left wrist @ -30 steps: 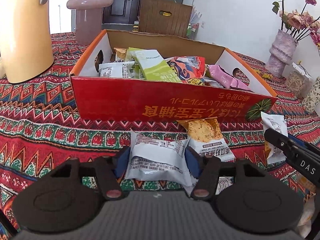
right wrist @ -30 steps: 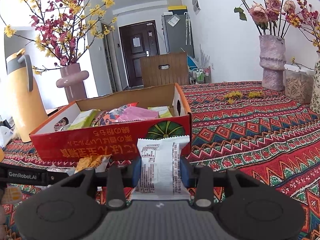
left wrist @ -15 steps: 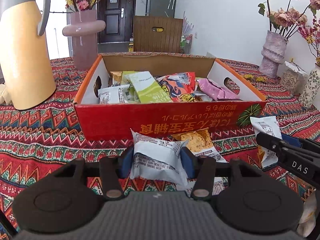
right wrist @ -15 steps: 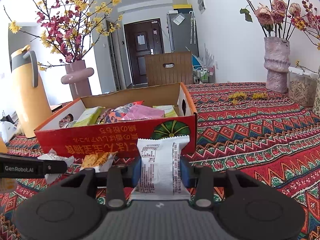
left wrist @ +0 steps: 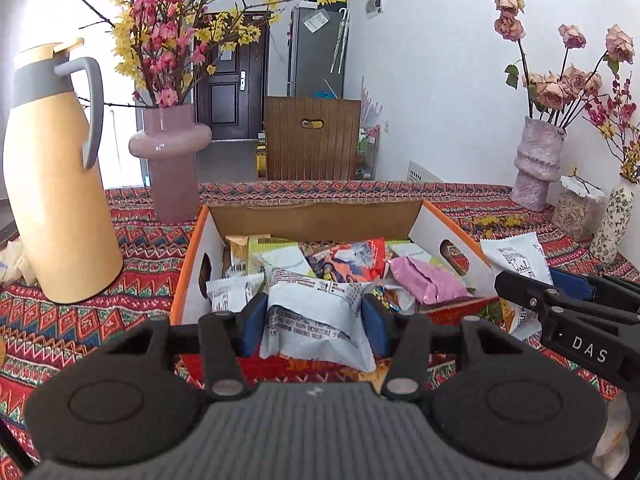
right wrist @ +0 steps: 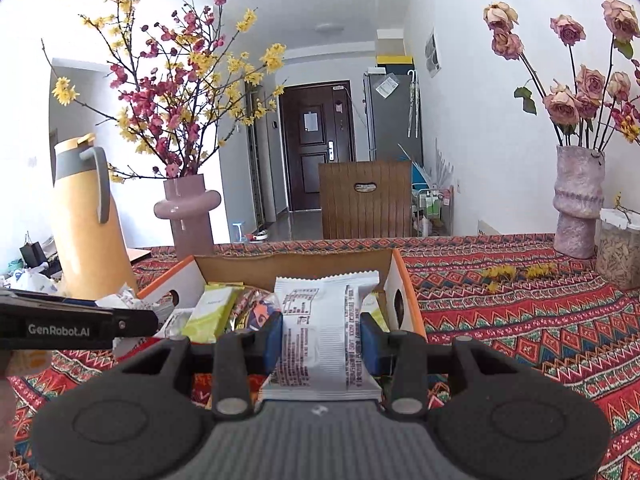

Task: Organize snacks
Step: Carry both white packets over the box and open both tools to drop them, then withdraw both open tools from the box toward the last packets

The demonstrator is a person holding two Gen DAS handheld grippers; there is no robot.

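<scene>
A red and orange cardboard box (left wrist: 316,216) holds several snack packets; it also shows in the right wrist view (right wrist: 404,280). My left gripper (left wrist: 314,314) is shut on a white snack packet (left wrist: 316,316), held above the box's near edge. My right gripper (right wrist: 322,334) is shut on another white snack packet (right wrist: 324,328), also raised near the box's right end. That packet (left wrist: 516,258) and the right gripper (left wrist: 560,312) show at the right of the left wrist view. The left gripper's arm (right wrist: 72,324) crosses the left of the right wrist view.
A yellow thermos jug (left wrist: 52,184) and a pink vase (left wrist: 170,160) stand left of the box. A tall vase (right wrist: 578,204) and a jar (right wrist: 620,252) stand at the far right. The patterned tablecloth (right wrist: 520,320) covers the table. A wooden chair back (left wrist: 312,138) is behind.
Both grippers have lifted their packets from table level up to the box's rim height. The box now appears lower in both views, with its contents visible behind the packets.
</scene>
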